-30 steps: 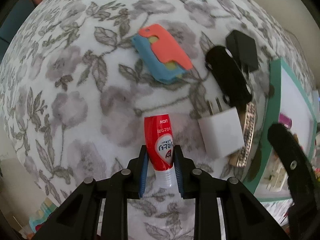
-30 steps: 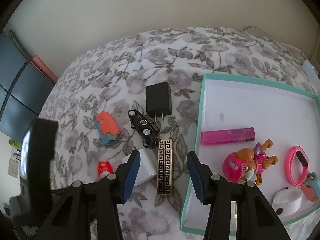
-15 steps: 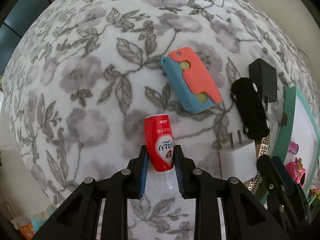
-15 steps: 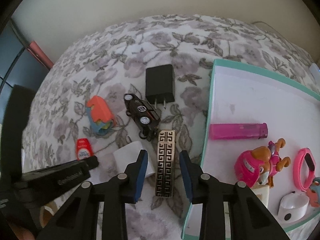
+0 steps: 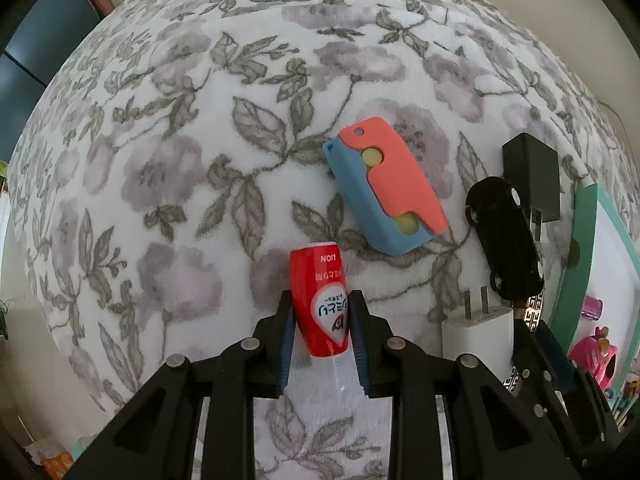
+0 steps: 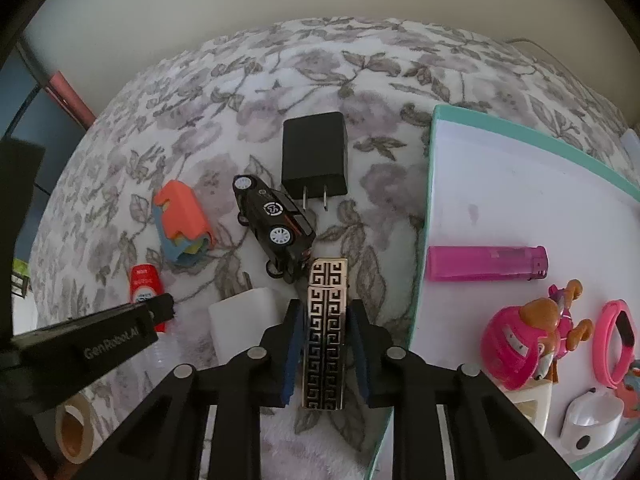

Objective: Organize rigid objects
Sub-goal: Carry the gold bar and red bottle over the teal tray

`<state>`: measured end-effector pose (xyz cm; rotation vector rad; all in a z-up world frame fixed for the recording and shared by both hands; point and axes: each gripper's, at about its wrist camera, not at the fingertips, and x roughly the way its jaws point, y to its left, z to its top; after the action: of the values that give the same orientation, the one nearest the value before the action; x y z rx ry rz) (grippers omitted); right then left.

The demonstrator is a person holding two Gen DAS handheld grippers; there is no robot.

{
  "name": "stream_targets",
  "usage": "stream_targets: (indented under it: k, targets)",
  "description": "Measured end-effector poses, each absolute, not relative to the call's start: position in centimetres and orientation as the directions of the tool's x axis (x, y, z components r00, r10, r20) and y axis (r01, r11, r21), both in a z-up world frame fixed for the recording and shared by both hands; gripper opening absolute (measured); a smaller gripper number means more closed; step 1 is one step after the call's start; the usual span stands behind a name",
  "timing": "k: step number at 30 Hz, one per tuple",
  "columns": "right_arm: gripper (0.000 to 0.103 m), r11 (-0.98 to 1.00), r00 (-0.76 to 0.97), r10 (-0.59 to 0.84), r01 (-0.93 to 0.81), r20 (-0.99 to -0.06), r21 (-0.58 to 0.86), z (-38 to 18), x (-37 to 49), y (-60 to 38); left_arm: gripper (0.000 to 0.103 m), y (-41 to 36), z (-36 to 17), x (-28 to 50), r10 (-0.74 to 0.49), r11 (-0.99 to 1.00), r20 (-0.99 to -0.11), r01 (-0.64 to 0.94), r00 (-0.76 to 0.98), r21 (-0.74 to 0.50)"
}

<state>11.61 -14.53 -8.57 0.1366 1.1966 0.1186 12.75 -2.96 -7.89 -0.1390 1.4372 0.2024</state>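
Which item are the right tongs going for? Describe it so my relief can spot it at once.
Find the teal-rimmed tray; just outside its left edge, on the floral cloth, lies a flat gold-and-black patterned bar between the right tongs, which have just been closing. Unlike the black toy car and white charger beside it, it carries a maze-like key pattern.

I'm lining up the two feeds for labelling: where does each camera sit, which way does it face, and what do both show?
Left wrist: on the left gripper, facing down at the floral cloth; its fingers clamp the red bottle.
Right wrist: on the right gripper, facing steeply down; its jaws, just closing, flank the patterned lighter beside the teal tray.
Shared: bottle, lighter, black toy car, black charger, tray.
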Motion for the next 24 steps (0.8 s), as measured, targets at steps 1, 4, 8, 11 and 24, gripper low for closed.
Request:
stream_targets:
  k: [1,4,8,11,24]
  targets:
    - [0.024,0.986,0.362,0.161,-0.019,-0.918,0.165,-8.6,11.6,-14.5,0.028,-2.9,-7.9,12.9,0.056,0.975,-0.991,-0.22,0.123,0.028]
    - [0.024,0.988,0.363,0.15,-0.022,-0.92,0.152,-8.6,11.6,-14.4,0.028,-2.8,-7.9,13.4,0.06,0.975,-0.989,-0.219,0.137,0.029]
    - [0.023,0.993,0.36,0.116,-0.045,-0.926,0.106,-8.8,11.5,-13.7,0.029,-3.0,-8.2,14.2,0.076,0.976,-0.986,-0.214,0.152,0.042]
    - [0.024,0.996,0.36,0.089,-0.059,-0.929,0.072,-8.9,11.4,-13.3,0.029,-3.3,-8.4,14.6,0.087,0.976,-0.983,-0.211,0.162,0.052]
    - [0.023,0.997,0.381,0.043,-0.079,-0.924,0.013,-9.1,11.3,-12.6,0.031,-2.0,-8.5,15.1,0.051,0.976,-0.983,-0.218,0.175,0.012]
